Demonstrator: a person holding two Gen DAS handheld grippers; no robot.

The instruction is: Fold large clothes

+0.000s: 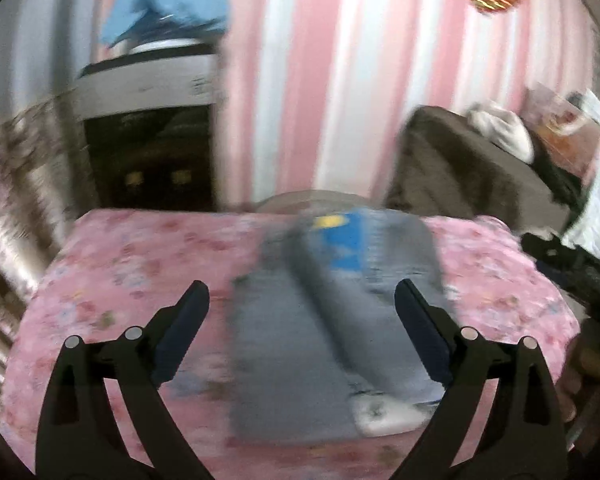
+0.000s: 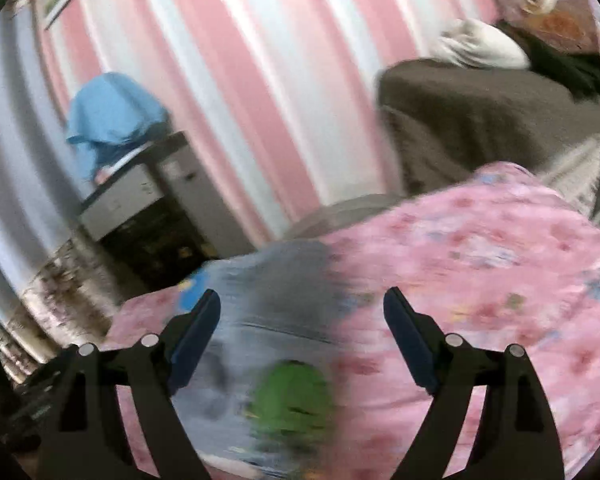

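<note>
1. The grey garment point(image 1: 324, 320) lies folded into a long bundle on the pink flowered cover point(image 1: 120, 264) of what looks like a bed or desk; which of the two cannot be told. A blue and yellow print shows at its far end, a white edge at its near end.
2. The left claw point(image 1: 302, 306) stands wide, with nothing between its dark pads. It hangs above the garment, which lies below and ahead of it, spanning most of the gap between the fingers.
3. The right claw point(image 2: 302, 314) also stands wide and holds nothing. In its view the garment point(image 2: 260, 320) lies under the left finger and the middle of the gap, with a green patch near the bottom; bare pink cover point(image 2: 480, 264) lies under the right finger.
4. Both views are blurred, so whether any pad touches the cloth cannot be told.
5. Behind stand a pink and white striped curtain point(image 1: 320, 80) and a brown chair point(image 1: 460, 168).
</note>
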